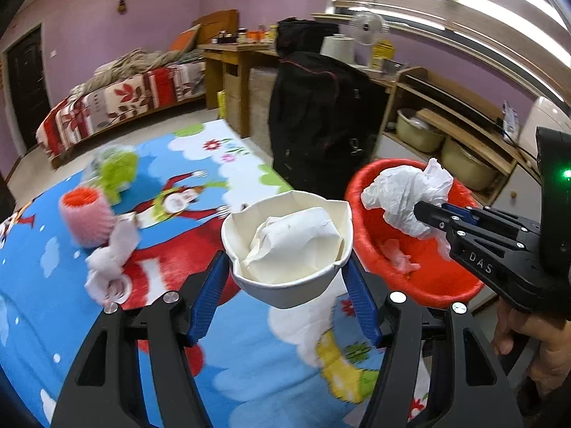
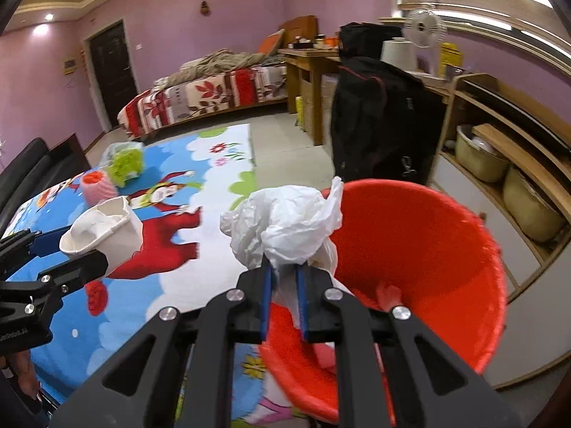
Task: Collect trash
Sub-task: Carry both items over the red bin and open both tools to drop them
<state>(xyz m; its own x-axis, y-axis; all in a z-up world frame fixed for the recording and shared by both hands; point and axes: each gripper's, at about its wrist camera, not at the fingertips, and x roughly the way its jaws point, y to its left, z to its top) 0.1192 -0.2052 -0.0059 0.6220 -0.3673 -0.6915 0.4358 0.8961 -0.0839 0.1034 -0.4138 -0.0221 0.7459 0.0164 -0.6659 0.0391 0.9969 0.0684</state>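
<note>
Right gripper [image 2: 283, 273] pinches crumpled white plastic bag [image 2: 285, 224] over red bin [image 2: 446, 249] rim. Left gripper [image 1: 287, 278] clamps paper cup [image 1: 287, 246] beside bin. Advice: centre each over opening before release.

Purple walls [image 2: 171, 10], dark door [image 2: 112, 71], bed [image 2: 210, 100], wooden shelving [image 2: 517, 135], cartoon rug [image 1: 249, 374]

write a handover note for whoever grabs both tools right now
Left tool: shut on crumpled white paper cup, over the mat.
Right tool: shut on crumpled white plastic bag, at the round red plastic bin.
Done: a pinkish scrap lies in the bin.
Left: drop both, then fetch pink foam net, white tissue wad, green packet from the cartoon mat.
</note>
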